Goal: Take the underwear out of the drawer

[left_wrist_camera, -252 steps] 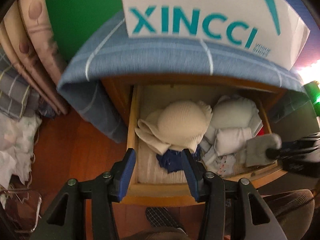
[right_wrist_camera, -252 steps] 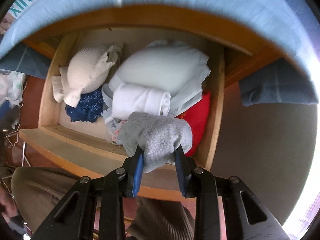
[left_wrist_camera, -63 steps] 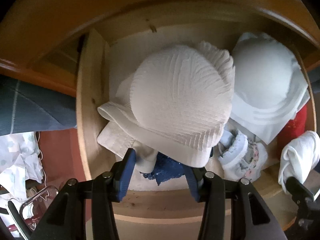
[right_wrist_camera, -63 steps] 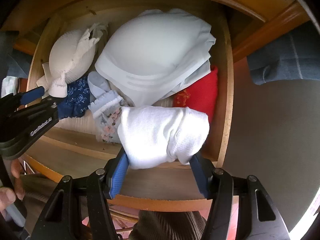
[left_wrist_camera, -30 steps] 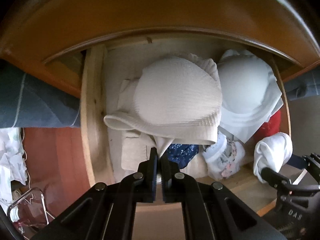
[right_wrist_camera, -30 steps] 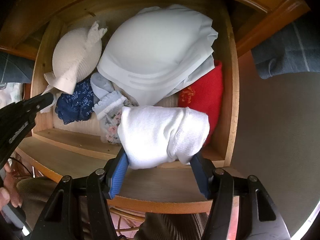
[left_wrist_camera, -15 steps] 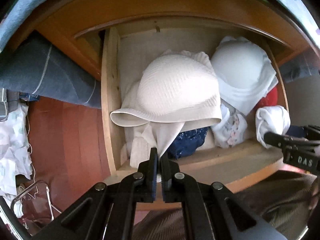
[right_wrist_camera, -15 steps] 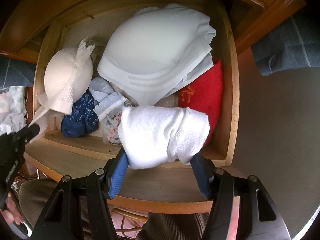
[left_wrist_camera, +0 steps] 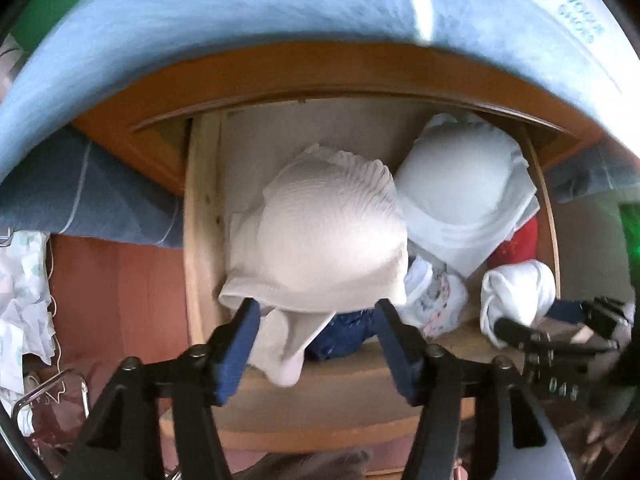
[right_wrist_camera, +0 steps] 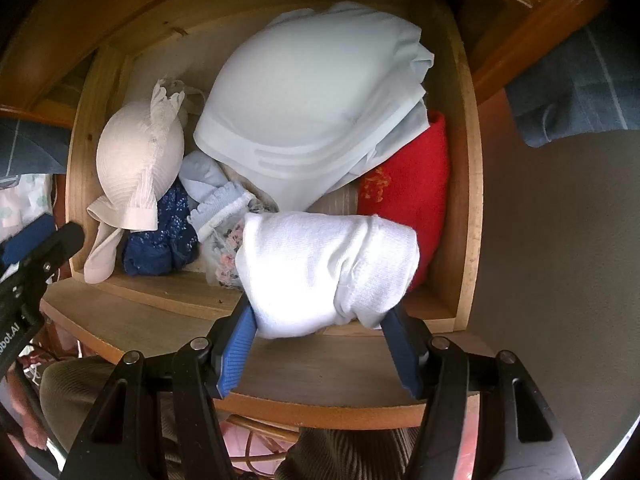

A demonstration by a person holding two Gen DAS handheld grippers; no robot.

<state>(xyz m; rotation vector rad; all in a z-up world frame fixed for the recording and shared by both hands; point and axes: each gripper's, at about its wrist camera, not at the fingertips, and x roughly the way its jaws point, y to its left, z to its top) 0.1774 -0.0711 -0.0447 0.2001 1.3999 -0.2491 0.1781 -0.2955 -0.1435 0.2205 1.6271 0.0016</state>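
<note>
The wooden drawer (left_wrist_camera: 204,240) stands pulled out, full of underwear. A cream ribbed bra (left_wrist_camera: 320,240) lies at its left, and its band end droops over the front edge between the fingers of my left gripper (left_wrist_camera: 316,320). Those jaws are opening and the pads stand clear of the cloth. My right gripper (right_wrist_camera: 316,320) is shut on a rolled white garment (right_wrist_camera: 324,272), held above the drawer's front right corner. The same roll (left_wrist_camera: 516,300) shows at the right of the left wrist view. The cream bra (right_wrist_camera: 136,160) also shows at the left of the right wrist view.
In the drawer (right_wrist_camera: 464,200) lie a pale blue bra (right_wrist_camera: 312,120), a red cloth (right_wrist_camera: 408,200), a navy floral piece (right_wrist_camera: 164,248) and a floral bundle (right_wrist_camera: 224,248). Blue bedding (left_wrist_camera: 240,20) overhangs the cabinet. A person's trousers (right_wrist_camera: 100,392) are below the drawer front.
My left gripper was shut on the cream bra's band and lifting it; now its jaws are apart and the band hangs loose. The right gripper kept still with the white roll.
</note>
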